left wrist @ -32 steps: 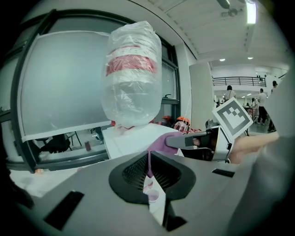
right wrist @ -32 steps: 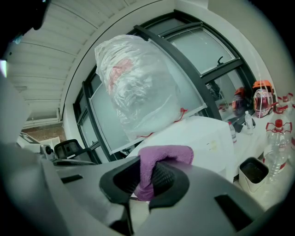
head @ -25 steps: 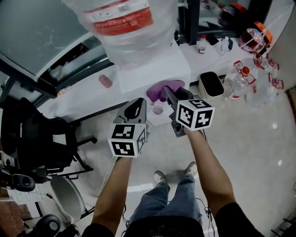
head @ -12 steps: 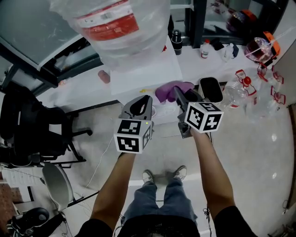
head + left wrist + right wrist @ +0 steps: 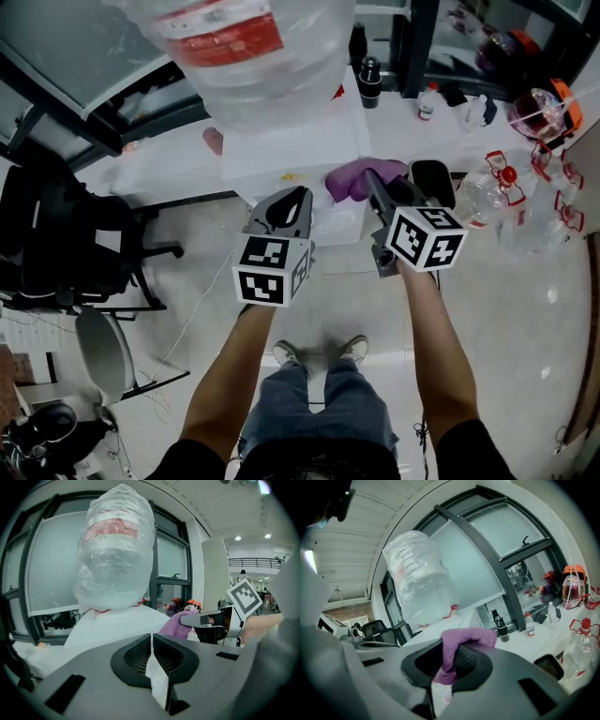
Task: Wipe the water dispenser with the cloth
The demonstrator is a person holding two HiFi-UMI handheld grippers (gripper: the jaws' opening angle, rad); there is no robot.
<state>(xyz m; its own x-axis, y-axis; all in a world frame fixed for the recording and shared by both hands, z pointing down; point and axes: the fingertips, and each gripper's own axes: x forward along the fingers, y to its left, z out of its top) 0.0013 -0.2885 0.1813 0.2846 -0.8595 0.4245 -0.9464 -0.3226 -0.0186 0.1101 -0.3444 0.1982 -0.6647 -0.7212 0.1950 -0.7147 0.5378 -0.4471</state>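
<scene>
The white water dispenser [image 5: 291, 141] stands ahead, topped by a big bottle wrapped in clear plastic [image 5: 253, 47]. My right gripper [image 5: 373, 184] is shut on a purple cloth [image 5: 358, 176], which sits at the front right corner of the dispenser's top. In the right gripper view the cloth [image 5: 459, 641] bulges from between the jaws, with the bottle [image 5: 419, 585] beyond. My left gripper [image 5: 292, 204] is shut and holds nothing, just in front of the dispenser. The left gripper view shows the dispenser [image 5: 117, 625], the bottle [image 5: 115, 559] and the cloth [image 5: 176, 623].
A black office chair [image 5: 66, 244] stands at the left. A black bin [image 5: 431, 180] and clear plastic bottles [image 5: 487, 192] sit right of the dispenser. Small bottles [image 5: 370, 80] line the white ledge behind. The person's legs and shoes are below the grippers.
Both grippers have drifted a little right and up toward the dispenser's top. The cloth stays held and has moved from the tap area to the top's front right corner.
</scene>
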